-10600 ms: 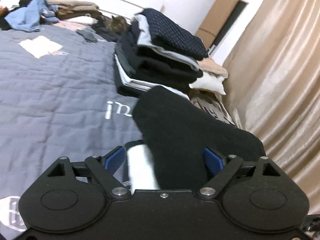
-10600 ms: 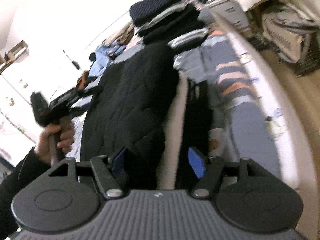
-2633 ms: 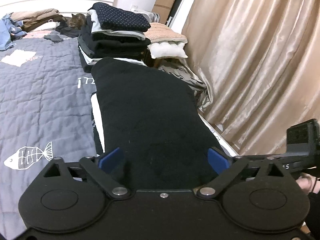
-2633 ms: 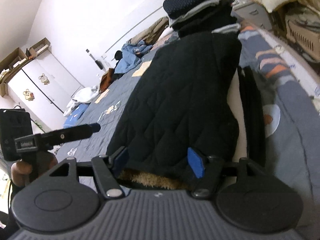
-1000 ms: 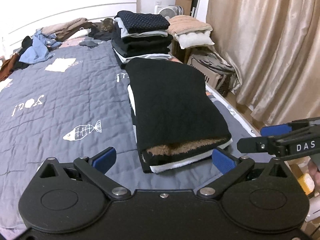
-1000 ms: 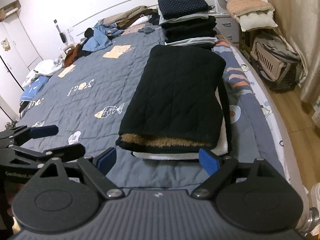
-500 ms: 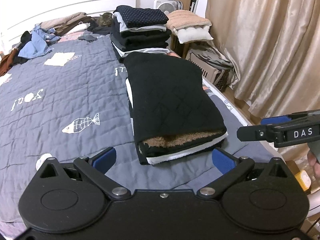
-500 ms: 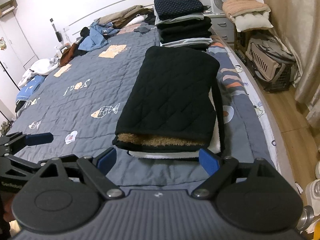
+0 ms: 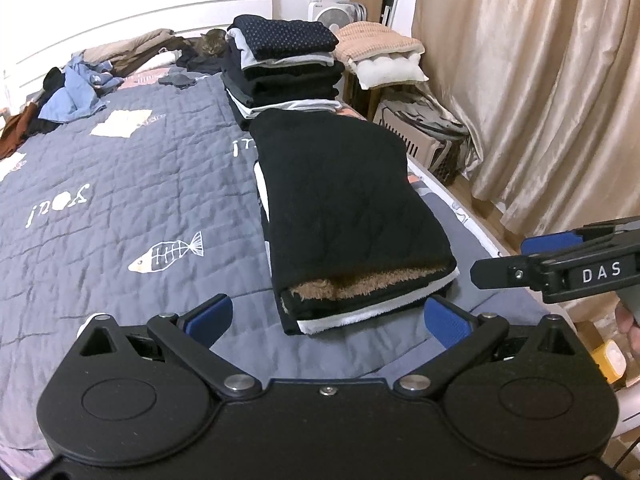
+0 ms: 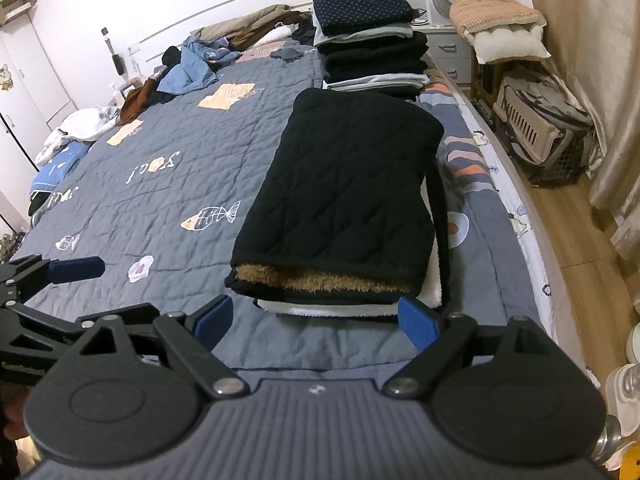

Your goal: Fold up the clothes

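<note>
Two hand-held grippers (image 9: 326, 322) (image 10: 316, 320), jaws wide, tilted down before folded black jacket (image 9: 348, 208).

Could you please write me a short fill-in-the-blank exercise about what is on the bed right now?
1. The folded black jacket shows a fuzzy lining of ____ colour at its near edge.
2. Beyond the jacket stands a ____ of folded clothes.
3. The quilt has a ____ drawn on it left of the jacket.
4. Both hand-held grippers, left and right, hold ____.

Answers: brown; stack; fish; nothing
</note>
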Demonstrator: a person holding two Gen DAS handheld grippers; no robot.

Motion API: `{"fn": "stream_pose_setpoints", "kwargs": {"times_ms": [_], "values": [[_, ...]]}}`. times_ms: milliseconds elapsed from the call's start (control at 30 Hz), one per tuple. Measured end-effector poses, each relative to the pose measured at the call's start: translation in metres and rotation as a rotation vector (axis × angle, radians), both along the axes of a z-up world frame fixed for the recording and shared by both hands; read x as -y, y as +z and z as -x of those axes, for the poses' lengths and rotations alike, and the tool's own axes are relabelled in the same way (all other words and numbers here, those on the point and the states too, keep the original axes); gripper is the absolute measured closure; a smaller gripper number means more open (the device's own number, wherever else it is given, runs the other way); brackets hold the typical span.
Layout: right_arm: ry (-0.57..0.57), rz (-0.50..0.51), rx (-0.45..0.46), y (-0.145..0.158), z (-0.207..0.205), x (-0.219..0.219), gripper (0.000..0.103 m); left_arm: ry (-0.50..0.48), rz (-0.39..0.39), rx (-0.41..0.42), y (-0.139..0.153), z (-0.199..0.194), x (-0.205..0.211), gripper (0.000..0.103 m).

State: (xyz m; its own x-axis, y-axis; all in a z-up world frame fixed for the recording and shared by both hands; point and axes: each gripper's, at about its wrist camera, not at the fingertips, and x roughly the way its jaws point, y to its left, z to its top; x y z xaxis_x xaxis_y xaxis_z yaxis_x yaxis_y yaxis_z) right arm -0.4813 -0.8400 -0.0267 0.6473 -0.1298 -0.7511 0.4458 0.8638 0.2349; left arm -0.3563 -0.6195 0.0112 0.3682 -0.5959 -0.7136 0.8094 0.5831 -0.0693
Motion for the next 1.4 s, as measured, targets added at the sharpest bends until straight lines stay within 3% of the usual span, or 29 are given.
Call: {"fn": "stream_pose_setpoints", "kwargs": {"times_ms": [567,1400], "values": [[-0.005,0.035,0.006,0.010,-0.005,0.005,0.014,0.005,0.019,0.029,0.010,-0.009,0.007,0.000],[0.009,0.054,0.011,0.016,-0.008,0.000,0.014,0.004,0.028,-0.004,0.009,-0.015,0.006,0.000]]}}
